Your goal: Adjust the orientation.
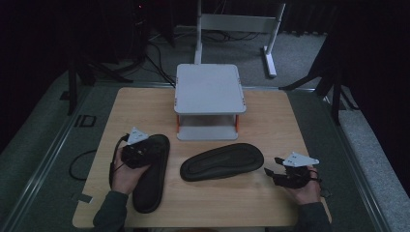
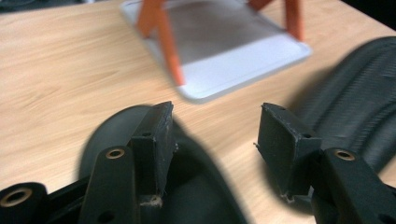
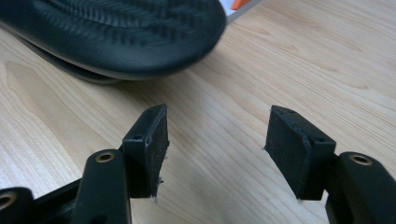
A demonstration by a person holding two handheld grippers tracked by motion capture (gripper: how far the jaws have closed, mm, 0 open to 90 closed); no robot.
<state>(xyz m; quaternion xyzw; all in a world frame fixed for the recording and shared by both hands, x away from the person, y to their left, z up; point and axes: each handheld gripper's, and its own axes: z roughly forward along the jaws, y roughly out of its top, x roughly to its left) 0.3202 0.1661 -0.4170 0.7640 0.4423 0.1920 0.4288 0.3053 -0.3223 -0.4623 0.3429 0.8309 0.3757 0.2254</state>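
Observation:
Two black slippers lie on the wooden table (image 1: 275, 121). The left slipper (image 1: 151, 186) lies lengthwise, toe away from me. My left gripper (image 1: 149, 146) hovers over its far end, jaws open with nothing pressed between them; its own view shows the left gripper (image 2: 215, 126) above that slipper's toe (image 2: 107, 135). The other slipper (image 1: 222, 162) lies crosswise at the centre, ribbed sole up, and appears as a ribbed slipper (image 2: 359, 102) to the right. My right gripper (image 1: 271, 167) stands open just right of it; the right gripper (image 3: 217, 135) sits over bare wood short of the ribbed slipper (image 3: 121, 32).
A white two-tier rack (image 1: 209, 87) with orange legs stands at the table's far middle, and this rack (image 2: 243, 70) is just ahead of the left jaws. A person's hands and sleeves come in at the front edge. Cables and a white frame lie on the floor beyond.

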